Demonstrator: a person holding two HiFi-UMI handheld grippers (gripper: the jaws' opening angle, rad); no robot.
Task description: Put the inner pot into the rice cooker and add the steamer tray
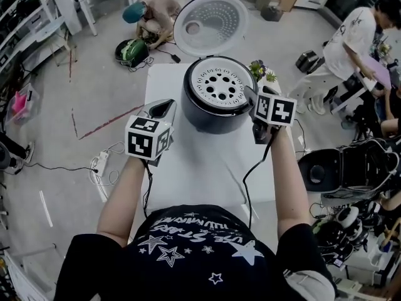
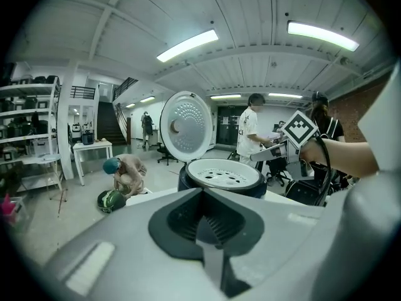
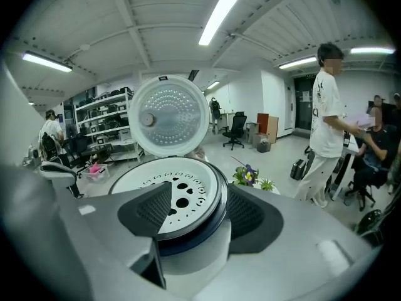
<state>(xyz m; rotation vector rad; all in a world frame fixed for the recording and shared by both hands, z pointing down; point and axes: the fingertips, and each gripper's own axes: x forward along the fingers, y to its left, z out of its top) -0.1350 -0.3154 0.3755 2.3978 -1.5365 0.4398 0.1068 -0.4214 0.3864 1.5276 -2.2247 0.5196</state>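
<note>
The dark rice cooker [image 1: 210, 108] stands on the white table [image 1: 194, 168] with its round lid [image 1: 210, 22] swung up and back. The white perforated steamer tray [image 1: 219, 83] sits in its top. My left gripper [image 1: 164, 108] hovers just left of the cooker, apart from it, jaws shut and holding nothing [image 2: 203, 221]. My right gripper [image 1: 252, 98] is at the cooker's right rim, open. In the right gripper view the tray [image 3: 182, 187] and the cooker's rim [image 3: 191, 237] show between the spread jaws [image 3: 199, 196], which do not press on them. The inner pot is hidden.
A small flowering plant [image 1: 262, 71] sits on the table's far right corner. A person crouches on the floor beyond the table [image 1: 153, 17]; others stand at the right [image 1: 354, 39]. A power strip [image 1: 100, 162] lies on the floor at left, black equipment [image 1: 338, 168] at right.
</note>
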